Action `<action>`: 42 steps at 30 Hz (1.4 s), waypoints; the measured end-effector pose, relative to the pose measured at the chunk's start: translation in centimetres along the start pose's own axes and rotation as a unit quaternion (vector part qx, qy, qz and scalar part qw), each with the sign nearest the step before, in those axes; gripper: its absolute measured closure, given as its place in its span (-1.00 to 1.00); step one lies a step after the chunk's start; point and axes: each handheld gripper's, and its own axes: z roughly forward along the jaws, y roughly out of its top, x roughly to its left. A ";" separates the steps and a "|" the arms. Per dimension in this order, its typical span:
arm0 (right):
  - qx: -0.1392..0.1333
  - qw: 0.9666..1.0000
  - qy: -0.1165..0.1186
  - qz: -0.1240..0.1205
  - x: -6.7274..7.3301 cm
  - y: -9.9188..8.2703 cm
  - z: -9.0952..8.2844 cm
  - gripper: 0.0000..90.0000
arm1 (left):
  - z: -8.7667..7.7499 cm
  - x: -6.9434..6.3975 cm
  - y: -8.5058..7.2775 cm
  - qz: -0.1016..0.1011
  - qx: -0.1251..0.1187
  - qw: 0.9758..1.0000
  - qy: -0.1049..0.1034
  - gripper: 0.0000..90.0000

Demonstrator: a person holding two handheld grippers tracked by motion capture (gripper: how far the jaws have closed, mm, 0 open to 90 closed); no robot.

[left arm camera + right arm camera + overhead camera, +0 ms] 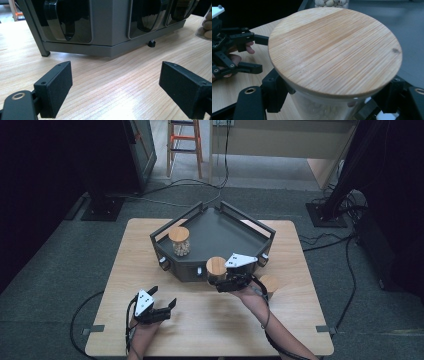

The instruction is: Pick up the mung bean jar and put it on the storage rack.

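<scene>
My right gripper (218,281) is shut on a glass jar with a round bamboo lid (216,266), held at the front wall of the dark grey tray (220,232). In the right gripper view the lid (334,50) sits just above the black pads (274,90), which press on the glass from both sides. A second jar (179,240) of pale round pieces stands inside the tray at its left. A third jar (270,284) stands on the table by my right hand. My left gripper (163,298) rests low over the table, open, nothing between its pads (56,87).
The tray's front (105,30) with black glossy recesses rises close ahead of my left gripper. A jar of pale balls (206,26) shows at that view's right edge. The wooden table (210,320) ends near my forearms. Cables, stands and a stool lie on the floor beyond.
</scene>
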 end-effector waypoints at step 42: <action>-0.022 1.000 -0.003 -0.004 -0.8 2.9 -1.0 -0.44 | 0.0 -0.1 0.0 0.003 0.000 1.000 0.002 -0.75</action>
